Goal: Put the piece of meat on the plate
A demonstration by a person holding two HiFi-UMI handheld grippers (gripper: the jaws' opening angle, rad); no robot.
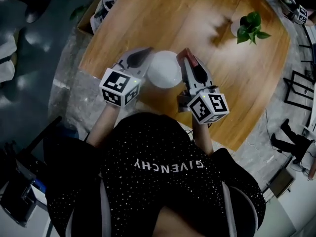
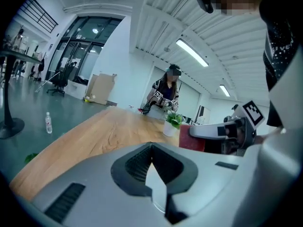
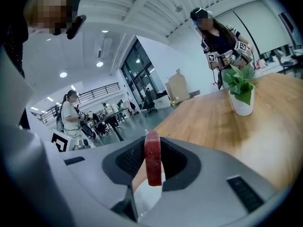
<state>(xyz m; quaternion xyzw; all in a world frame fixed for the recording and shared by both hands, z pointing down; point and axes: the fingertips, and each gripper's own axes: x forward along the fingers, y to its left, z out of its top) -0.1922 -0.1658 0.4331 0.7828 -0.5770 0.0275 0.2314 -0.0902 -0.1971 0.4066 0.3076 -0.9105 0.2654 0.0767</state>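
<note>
A slab of red piece of meat (image 3: 152,157) stands on edge, clamped between the two dark pads of the right gripper (image 1: 186,57), with its top poking out past the jaw tips. From the head view it sits at the right rim of a round white plate (image 1: 164,69). The right gripper view shows the white of the plate directly under the meat, but not whether the two touch.

The left gripper (image 1: 140,55) is at the plate's left rim, opposite the right one. Its jaw tips meet with nothing between them, and a sliver of white plate shows through the gap behind the tips. Each gripper carries a cube with black and white square markers, on the side nearer the person than the plate.

The plate rests on a light wooden table (image 1: 197,14) with rounded corners, close to the edge where the person stands. Well beyond the plate and to its right, a small green potted plant (image 1: 251,27) in a white pot stands on the same table.

A second person (image 3: 220,39) stands at the table's far side, past the plant. A cardboard box (image 1: 96,11) sits by the table's far left edge. Grey polished floor (image 1: 44,58), tall windows and ceiling strip lights surround it.
</note>
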